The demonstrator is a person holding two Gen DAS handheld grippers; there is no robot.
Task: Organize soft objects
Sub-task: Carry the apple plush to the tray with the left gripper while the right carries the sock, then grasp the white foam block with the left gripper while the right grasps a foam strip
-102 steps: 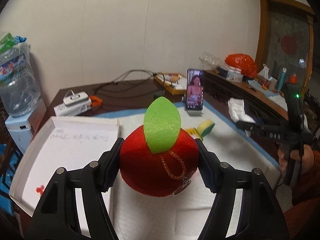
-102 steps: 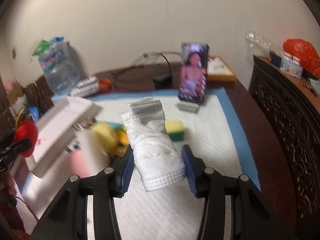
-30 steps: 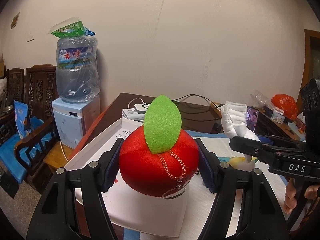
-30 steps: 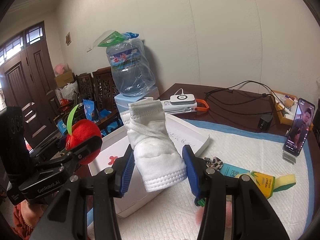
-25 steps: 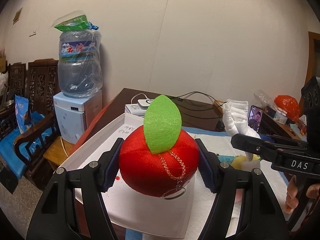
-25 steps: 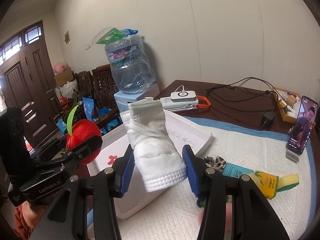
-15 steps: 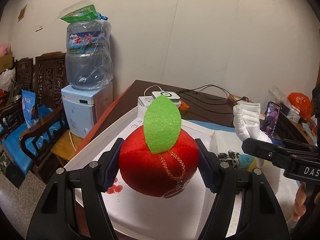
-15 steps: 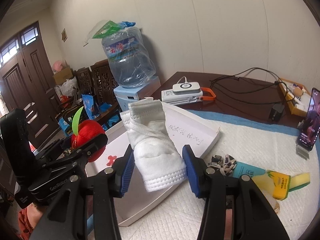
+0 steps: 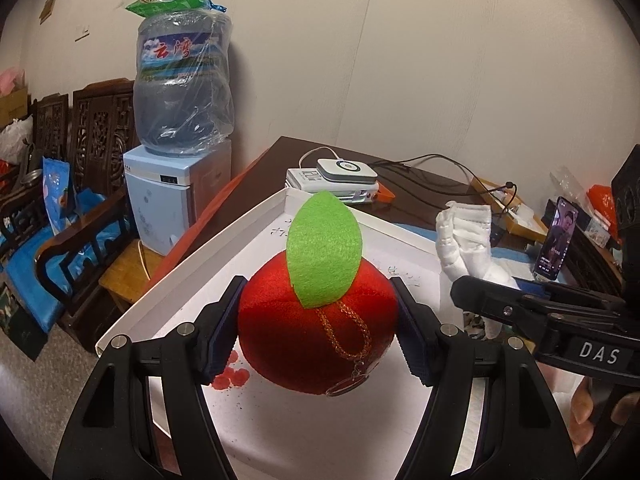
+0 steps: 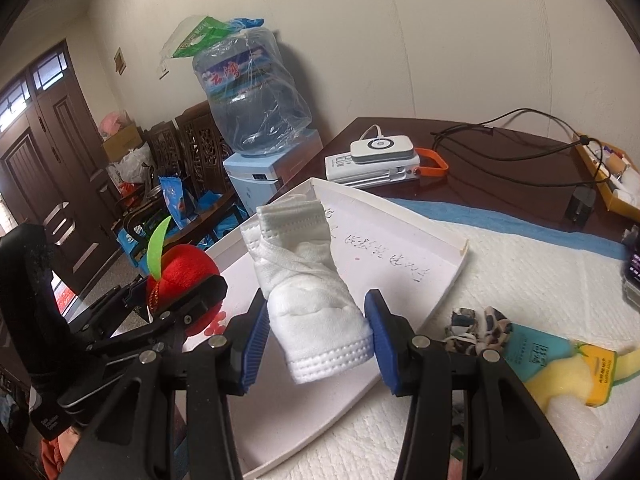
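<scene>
My left gripper (image 9: 316, 344) is shut on a red plush apple (image 9: 320, 336) with a green leaf and a gold chain, held over the near end of a shallow white box (image 9: 192, 280). The apple also shows in the right wrist view (image 10: 180, 276). My right gripper (image 10: 316, 336) is shut on a bundle of white face masks (image 10: 308, 296), held above the same white box (image 10: 400, 256). The masks also show in the left wrist view (image 9: 468, 240), to the right of the apple.
A water dispenser (image 9: 180, 120) stands left of the table. A white charger stack (image 10: 376, 160), cables and a phone (image 9: 558, 240) lie at the far side. A yellow sponge pack (image 10: 572, 376) and a patterned hair tie (image 10: 480, 328) lie on the white mat (image 10: 520, 272).
Both grippers have kept their grip and swung left from the mat toward the white box, closing in over it. The apple and the masks now sit lower over the box.
</scene>
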